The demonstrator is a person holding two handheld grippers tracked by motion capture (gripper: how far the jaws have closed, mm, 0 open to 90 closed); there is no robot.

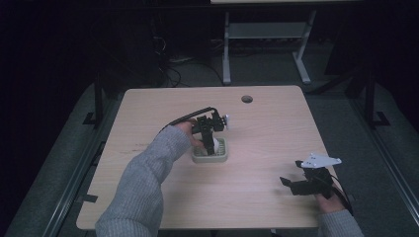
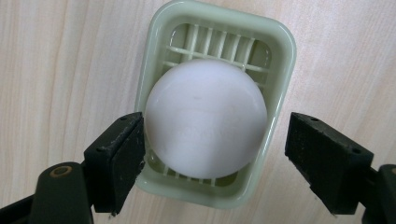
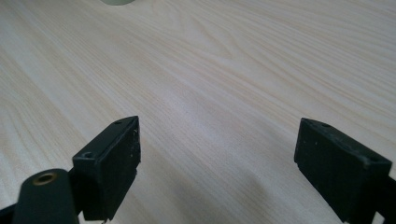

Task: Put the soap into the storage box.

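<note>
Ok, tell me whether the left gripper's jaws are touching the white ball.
Cannot tell. In the left gripper view, one jaw of the left gripper meets the white ball's edge, contact unclear; the other stands apart, showing the green tray.

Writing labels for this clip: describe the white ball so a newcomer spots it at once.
Start at the wooden table, then find the small pale green slatted tray near its middle. The white ball sits in that tray, between the open jaws of the left gripper. It is the one smooth, round, white thing on the table.
</note>
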